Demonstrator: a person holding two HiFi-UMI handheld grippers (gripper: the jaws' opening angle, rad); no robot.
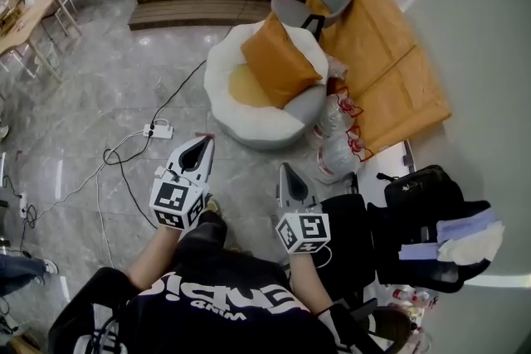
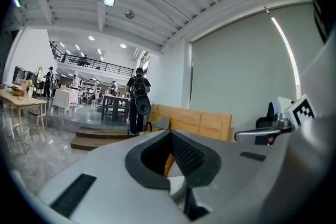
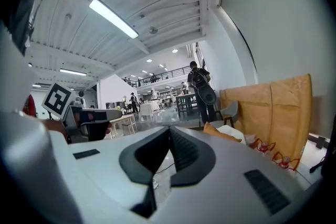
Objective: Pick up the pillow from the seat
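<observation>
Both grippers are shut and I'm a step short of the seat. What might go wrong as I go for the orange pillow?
1. The left gripper and right gripper are shut; unless opened first, they would likely shove the pillow rather than grip it.
2. The pillow leans tilted on the seat; a pinch at one corner may slip.
3. The power strip and plastic bags lie near the seat and could catch a foot.
</observation>
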